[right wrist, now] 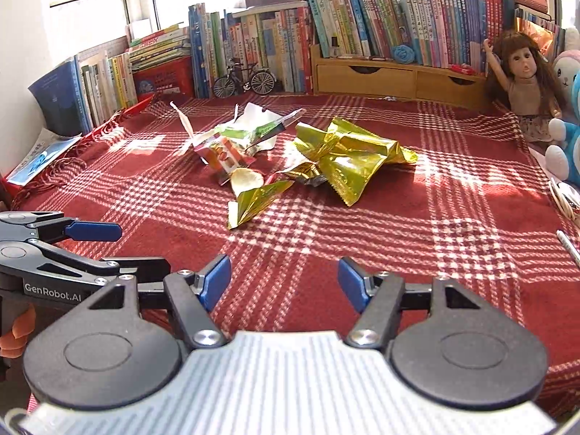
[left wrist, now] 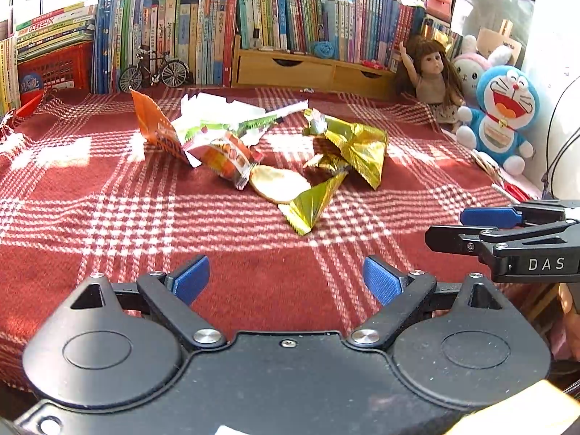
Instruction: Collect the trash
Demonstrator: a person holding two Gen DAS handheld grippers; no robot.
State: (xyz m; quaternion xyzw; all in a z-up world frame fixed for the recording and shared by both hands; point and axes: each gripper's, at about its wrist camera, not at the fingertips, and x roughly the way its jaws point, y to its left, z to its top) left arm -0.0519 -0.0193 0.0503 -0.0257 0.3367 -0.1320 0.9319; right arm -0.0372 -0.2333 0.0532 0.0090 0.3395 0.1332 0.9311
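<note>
A heap of snack trash lies mid-table on the red plaid cloth (left wrist: 108,217): an orange packet (left wrist: 156,130), a white-and-green wrapper (left wrist: 217,116), a round cracker (left wrist: 277,183), a small gold foil piece (left wrist: 313,204) and a larger crumpled gold wrapper (left wrist: 357,145). The right wrist view shows the same gold wrapper (right wrist: 348,159), gold piece (right wrist: 259,201) and white-green wrapper (right wrist: 250,128). My left gripper (left wrist: 286,279) is open, short of the heap, holding nothing. My right gripper (right wrist: 284,279) is open too, also near the front edge. Each gripper shows from the side in the other's view.
Rows of books (left wrist: 290,18) line the back, with a wooden drawer unit (left wrist: 315,70) and a model bicycle (left wrist: 154,70). A doll (left wrist: 431,72) and plush toys (left wrist: 502,119) sit at the right. A red crate (left wrist: 58,69) stands back left.
</note>
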